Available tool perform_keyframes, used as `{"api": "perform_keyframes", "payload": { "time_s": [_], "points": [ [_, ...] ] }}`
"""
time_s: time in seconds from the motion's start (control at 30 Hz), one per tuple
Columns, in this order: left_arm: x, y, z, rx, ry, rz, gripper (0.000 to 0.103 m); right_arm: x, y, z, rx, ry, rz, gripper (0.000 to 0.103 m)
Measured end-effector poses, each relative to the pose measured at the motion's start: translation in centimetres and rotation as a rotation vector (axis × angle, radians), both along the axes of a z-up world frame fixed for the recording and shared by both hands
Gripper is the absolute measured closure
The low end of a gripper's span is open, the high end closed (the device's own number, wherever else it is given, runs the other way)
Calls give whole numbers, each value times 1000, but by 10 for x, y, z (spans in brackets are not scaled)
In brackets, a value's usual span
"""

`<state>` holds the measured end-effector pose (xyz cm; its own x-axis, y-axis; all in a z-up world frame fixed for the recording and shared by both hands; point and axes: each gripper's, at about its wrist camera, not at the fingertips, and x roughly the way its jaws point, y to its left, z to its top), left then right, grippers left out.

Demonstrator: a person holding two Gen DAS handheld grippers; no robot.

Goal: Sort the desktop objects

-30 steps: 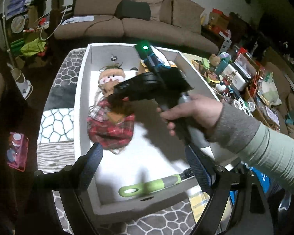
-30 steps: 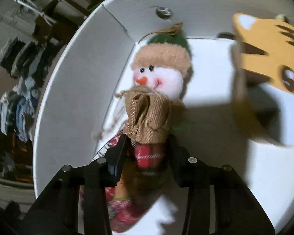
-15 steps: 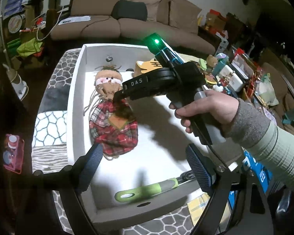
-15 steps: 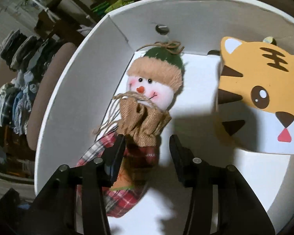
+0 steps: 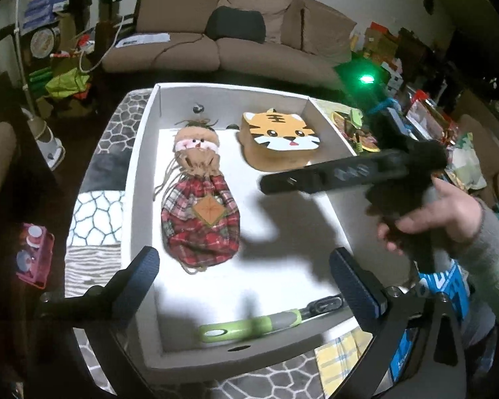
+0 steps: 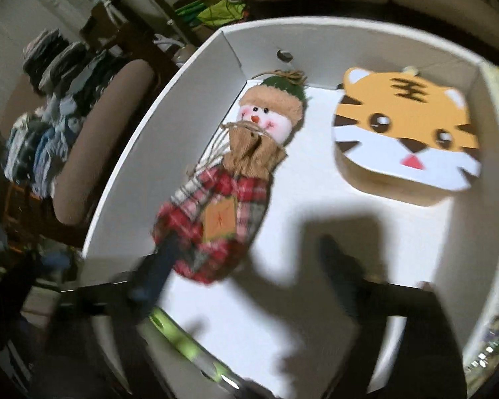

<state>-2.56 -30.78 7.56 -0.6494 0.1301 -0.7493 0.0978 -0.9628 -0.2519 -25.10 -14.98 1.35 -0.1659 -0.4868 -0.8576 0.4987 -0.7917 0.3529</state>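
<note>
A snowman doll (image 5: pixel 199 219) (image 6: pixel 223 199) in a red plaid sack lies flat at the left of the white box (image 5: pixel 139 166) (image 6: pixel 143 139). A tiger-face box (image 5: pixel 282 133) (image 6: pixel 406 126) sits at its far right. A green-handled tool (image 5: pixel 249 327) (image 6: pixel 179 335) lies along the near wall. My left gripper (image 5: pixel 243 259) hovers over the box's near end, its jaws opening, nothing between them. My right gripper (image 6: pixel 249 252), blurred, hangs above the doll's lower end, jaws opening wide and clear of the doll. A hand (image 5: pixel 425 212) holds it over the right wall.
A cluttered heap of small items (image 5: pixel 415 126) lies right of the box. A brown sofa (image 5: pixel 233 43) stands behind it. A pink case (image 5: pixel 33 256) rests on the patterned cloth (image 5: pixel 96 219) at the left. A blue packet (image 5: pixel 449 286) lies at the near right.
The right gripper let go of the snowman doll, opened wide, and rose back toward the right. The tiger box is now uncovered. The left jaws have spread a little wider.
</note>
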Motion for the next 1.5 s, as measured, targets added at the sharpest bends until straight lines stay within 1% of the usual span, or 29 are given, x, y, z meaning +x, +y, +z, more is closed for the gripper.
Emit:
{"api": "perform_keyframes", "payload": {
  "time_s": [0.07, 0.27, 0.3, 0.57, 0.77, 0.83, 0.93, 0.97, 1.03, 1.1, 1.2, 1.3, 1.37, 1.5],
  "points": [
    [0, 9, 2, -30, -7, 16, 0, 13, 9, 9, 23, 32, 1, 0],
    [9, 29, 12, -103, -20, 51, 0, 43, 40, 30, 10, 49, -11, 0],
    [12, 32, 14, -113, -20, 59, 0, 44, 37, 34, 8, 55, -11, 0],
    [37, 55, 34, -139, -7, 107, 0, 87, 75, 70, 8, 109, -15, 0],
    [55, 89, 55, -155, 21, 107, 0, 124, 113, 102, 9, 169, -13, 0],
    [62, 103, 62, -161, 44, 99, 0, 138, 132, 115, 6, 196, -11, 0],
    [70, 126, 72, -149, 80, 75, 0, 157, 170, 138, -3, 238, -22, 0],
    [71, 136, 74, -140, 93, 60, 0, 165, 190, 147, -4, 255, -35, 0],
    [70, 156, 78, -131, 113, 30, 0, 175, 216, 159, -8, 274, -57, 0],
    [65, 178, 82, -135, 129, -7, 0, 187, 256, 173, -14, 299, -97, 0],
    [57, 209, 86, -139, 137, -51, 0, 195, 302, 184, -5, 319, -142, 0],
    [45, 242, 87, -126, 147, -104, 0, 204, 344, 188, 5, 331, -187, 0],
    [36, 260, 84, -114, 144, -132, 0, 208, 367, 183, -12, 314, -216, 0],
    [13, 289, 70, -81, 113, -170, 0, 206, 404, 159, -59, 263, -256, 0]
  ]
}}
